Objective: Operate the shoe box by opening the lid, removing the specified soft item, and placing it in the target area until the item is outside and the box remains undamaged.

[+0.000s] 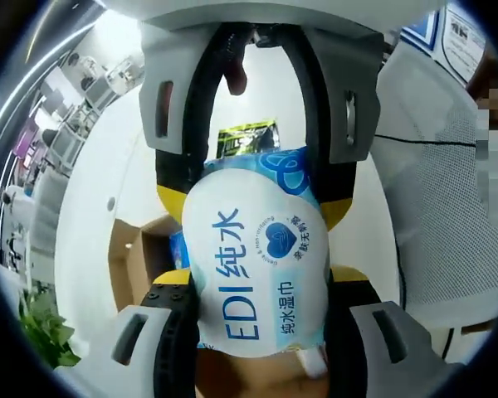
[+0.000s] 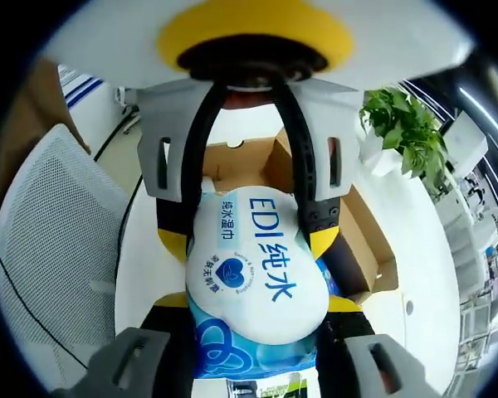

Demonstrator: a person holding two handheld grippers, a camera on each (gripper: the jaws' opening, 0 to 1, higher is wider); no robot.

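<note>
At the bottom of the left gripper view your left gripper pinches one end of the wet-wipes pack; your right gripper pinches the other. The pack hangs mid-frame between them, above the open shoe box on the white table. Judging from this, pulling apart could tear the soft pack; releasing early drops it back inside.

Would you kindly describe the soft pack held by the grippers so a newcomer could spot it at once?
Above the open cardboard shoe box on the white table, both grippers meet from opposite ends, the left gripper and right gripper each clamping one end of the wet wipes pack. It is a puffy white-and-blue pouch printed "EDI" with a blue heart.
</note>
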